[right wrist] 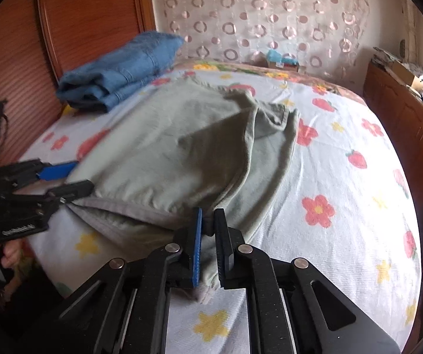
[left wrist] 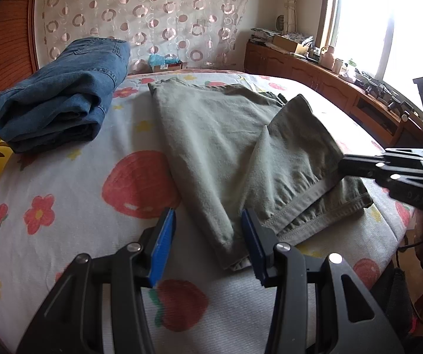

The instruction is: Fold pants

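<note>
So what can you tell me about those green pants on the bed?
The green pants are soft-looking olive cloth, lying partly folded on the flowery bedsheet. One leg is turned back over the rest, its stitched hem showing. The right gripper is shut on a fold near the bed's edge. The left gripper is open, its pads either side of the other corner. The folded jeans lie apart.

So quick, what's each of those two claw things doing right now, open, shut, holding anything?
Left gripper: open, its fingers either side of the green pants' near edge, not pinching.
Right gripper: shut on a fold of the green pants.
</note>
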